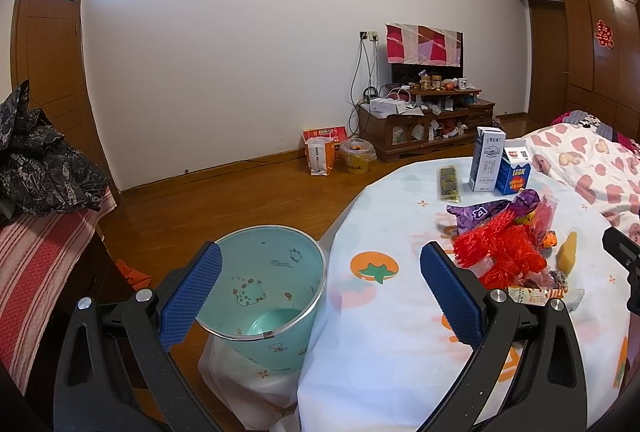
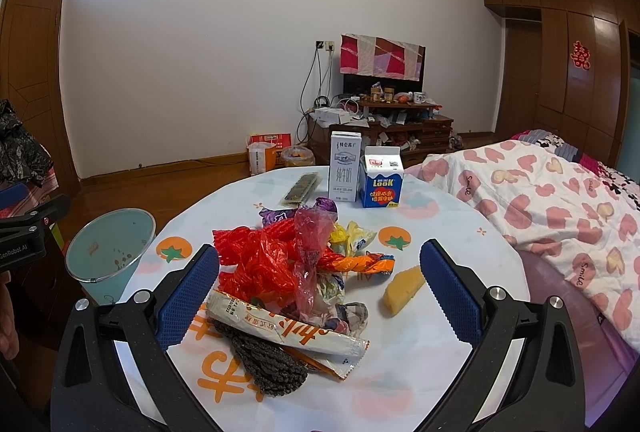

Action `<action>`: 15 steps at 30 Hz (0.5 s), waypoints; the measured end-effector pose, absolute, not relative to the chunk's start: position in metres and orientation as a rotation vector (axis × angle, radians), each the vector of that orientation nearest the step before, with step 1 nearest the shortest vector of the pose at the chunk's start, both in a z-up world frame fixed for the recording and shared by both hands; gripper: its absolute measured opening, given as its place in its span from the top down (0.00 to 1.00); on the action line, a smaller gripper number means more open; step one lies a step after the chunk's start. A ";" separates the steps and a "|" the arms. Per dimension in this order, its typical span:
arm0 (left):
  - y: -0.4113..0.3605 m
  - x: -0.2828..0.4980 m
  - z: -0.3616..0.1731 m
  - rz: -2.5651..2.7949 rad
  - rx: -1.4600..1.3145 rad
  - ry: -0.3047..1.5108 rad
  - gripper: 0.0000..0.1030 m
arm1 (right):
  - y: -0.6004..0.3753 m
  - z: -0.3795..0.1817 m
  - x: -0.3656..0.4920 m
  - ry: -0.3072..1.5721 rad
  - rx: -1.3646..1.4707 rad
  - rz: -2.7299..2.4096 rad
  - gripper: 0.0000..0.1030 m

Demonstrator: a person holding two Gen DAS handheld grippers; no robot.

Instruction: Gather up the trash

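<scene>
1. The trash pile (image 2: 296, 272) lies on the table just ahead of my right gripper (image 2: 320, 292), between its spread, empty jaws, so a short push forward should bracket it; I judge nothing has gone into the bin yet

2. In the pile, crumpled red plastic (image 2: 256, 256) sits on top, an orange twisted wrapper (image 2: 352, 262) runs to the right, and a white wrapper with orange characters (image 2: 288, 330) lies nearest my jaws over a dark mesh piece (image 2: 264, 364); I cannot read its print reliably

3. A yellow wedge (image 2: 402, 290) lies apart, just inside my right finger

4. My left gripper (image 1: 320, 292) is also released and holds nothing; it hangs above the table edge with the teal bin (image 1: 260, 288) under its left finger, set close beside the table, I judge, for a short carry; the bin looks empty

5. Beyond the pile two cartons stand upright and touching: a tall white carton (image 2: 345, 166) reading 纯牛奶 and a blue one (image 2: 382, 178) marked "LOOK"; a flat dark packet (image 2: 302, 186) lies to their left

6. The tablecloth (image 2: 440, 228) carries orange fruit prints; the bed quilt (image 2: 560, 200) far to my right reads "Smile"; the left gripper's body shows "GenRobot.AI"
</scene>
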State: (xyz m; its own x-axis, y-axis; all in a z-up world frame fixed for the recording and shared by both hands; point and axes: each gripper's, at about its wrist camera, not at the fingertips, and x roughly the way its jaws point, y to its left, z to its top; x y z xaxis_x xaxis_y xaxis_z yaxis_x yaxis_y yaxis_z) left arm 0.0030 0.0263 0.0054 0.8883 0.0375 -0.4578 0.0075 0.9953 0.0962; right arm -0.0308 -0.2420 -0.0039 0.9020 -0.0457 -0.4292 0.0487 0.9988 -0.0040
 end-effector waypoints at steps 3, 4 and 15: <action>0.026 0.003 0.005 0.016 0.096 0.476 0.05 | -0.242 -0.004 -0.031 0.443 0.008 -0.048 0.04; 0.026 0.003 0.005 0.016 0.096 0.476 0.05 | -0.242 -0.004 -0.031 0.443 0.008 -0.048 0.04; 0.027 0.009 -0.004 0.032 0.105 0.493 0.06 | -0.245 -0.017 -0.028 0.452 0.011 -0.061 0.04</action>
State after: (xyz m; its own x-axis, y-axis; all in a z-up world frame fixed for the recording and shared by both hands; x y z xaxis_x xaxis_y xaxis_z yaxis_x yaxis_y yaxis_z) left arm 0.0087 0.0274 -0.0036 0.8804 0.0563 -0.4708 -0.0058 0.9941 0.1080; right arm -0.0277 -0.2453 -0.0174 0.8979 -0.0563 -0.4365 0.0609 0.9981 -0.0033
